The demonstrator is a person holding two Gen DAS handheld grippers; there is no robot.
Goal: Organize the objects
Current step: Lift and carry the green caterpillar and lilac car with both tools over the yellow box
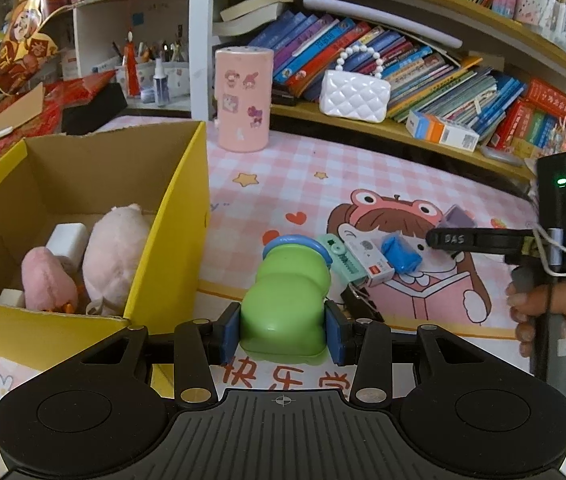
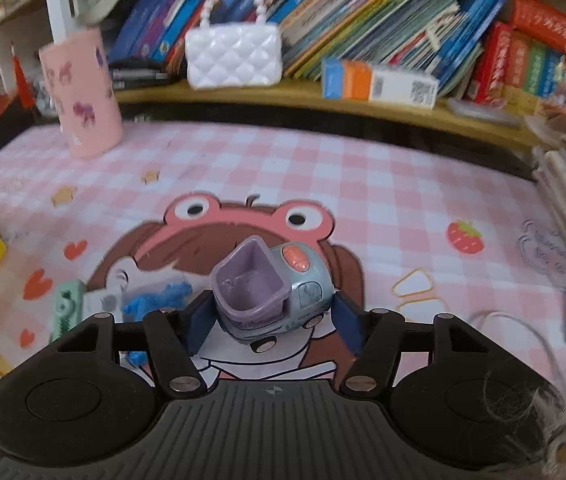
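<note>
A child's study corner in a home. A desk is covered by a pink checked mat [image 2: 363, 168] printed with a cartoon girl in a frog hat, hearts and a strawberry. Curved wooden shelves [image 1: 363, 120] behind it hold crowded rows of picture books [image 1: 403, 64]. A white quilted toy handbag [image 1: 353, 94], a pink stickered canister [image 1: 243, 98] and a yellow box [image 1: 171, 216] containing plush toys [image 1: 111, 256] mark it as domestic.

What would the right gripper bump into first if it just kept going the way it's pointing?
Probably the little toy truck: it already sits between the right gripper fingers, whose pads seem not yet to press on it. Past it lies only the pink checked mat, though depth is hard to judge.
</note>
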